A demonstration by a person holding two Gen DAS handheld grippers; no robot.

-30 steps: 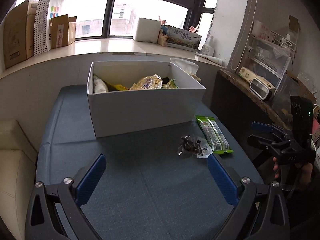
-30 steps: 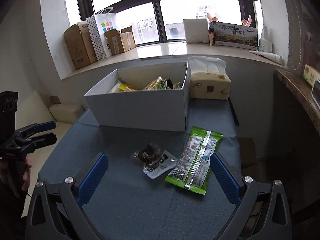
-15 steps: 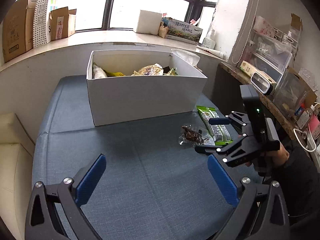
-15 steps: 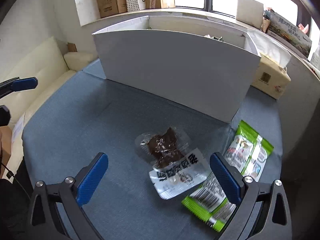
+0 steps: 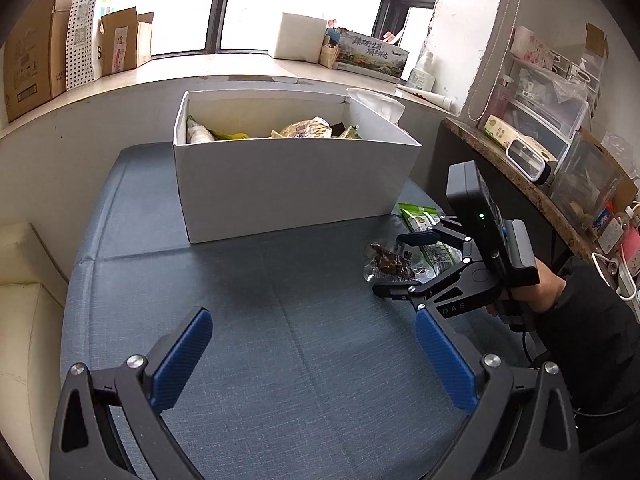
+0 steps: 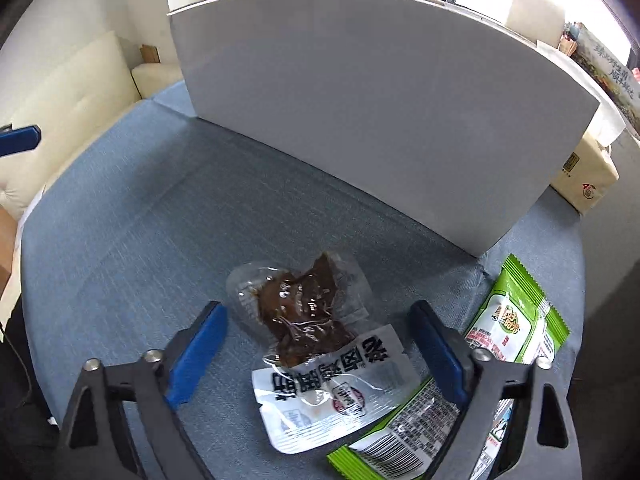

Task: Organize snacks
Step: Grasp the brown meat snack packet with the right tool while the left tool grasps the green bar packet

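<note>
Lying flat near the white box [image 6: 384, 120], the clear pouch [image 6: 316, 344] shows a dark brown, glossy lump in its see-through half and black print on its white half. A green packet [image 6: 516, 328] lies beside it, its near end tucked under the pouch's white end. Both rest on a blue-grey cloth [image 5: 280, 340], in front of the box's right corner. The box holds more snacks; behind it runs a window sill with cartons, and a tissue pack sits at the box's far side. The pouch's long axis runs from the brown end, pointing toward the box, back to the printed end. The right gripper [image 6: 316, 344] straddles the pouch, its jaws wide but just closing inward, pads not touching it. The left gripper [image 5: 312, 344] hangs wide apart over bare cloth, holding nothing.
</note>
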